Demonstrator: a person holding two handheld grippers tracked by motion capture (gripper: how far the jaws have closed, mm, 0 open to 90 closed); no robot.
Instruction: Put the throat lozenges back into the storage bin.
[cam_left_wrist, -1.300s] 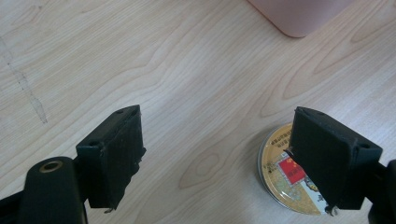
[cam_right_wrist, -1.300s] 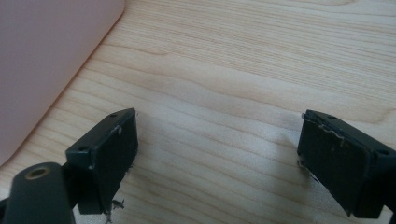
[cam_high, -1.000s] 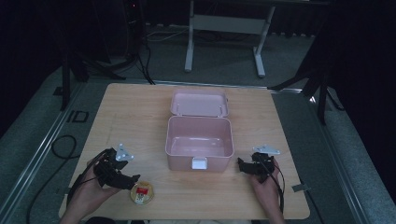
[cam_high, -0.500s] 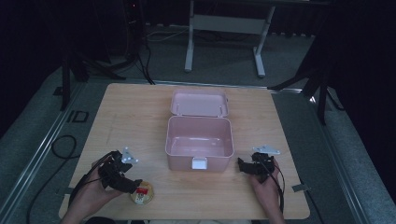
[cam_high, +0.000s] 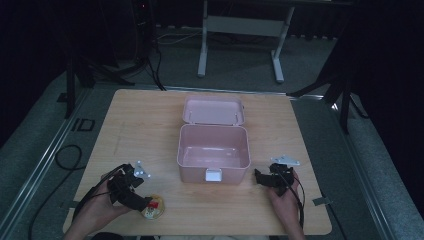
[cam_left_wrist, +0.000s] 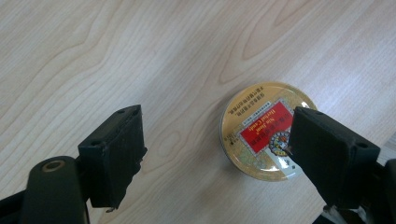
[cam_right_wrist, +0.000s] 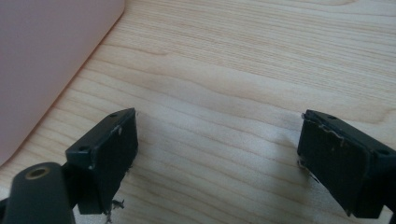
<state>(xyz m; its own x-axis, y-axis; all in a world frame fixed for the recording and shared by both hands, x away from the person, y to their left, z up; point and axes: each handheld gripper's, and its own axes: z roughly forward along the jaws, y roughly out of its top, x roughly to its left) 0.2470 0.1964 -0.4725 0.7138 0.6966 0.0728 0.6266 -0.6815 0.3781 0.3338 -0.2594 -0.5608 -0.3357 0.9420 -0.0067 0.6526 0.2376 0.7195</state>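
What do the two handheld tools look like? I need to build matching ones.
Both are black. The left tool and right tool each carry a grey three-cornered plate on top and trail a thin black cable. Each ends in two blocky black pads with small round holes at the corners; the right tool's pads look frayed at the edges.

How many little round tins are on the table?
1. The round gold tin with a red label lies flat near the table's front edge, left of the open pink box, just under the left gripper. More might be hidden behind the hands.
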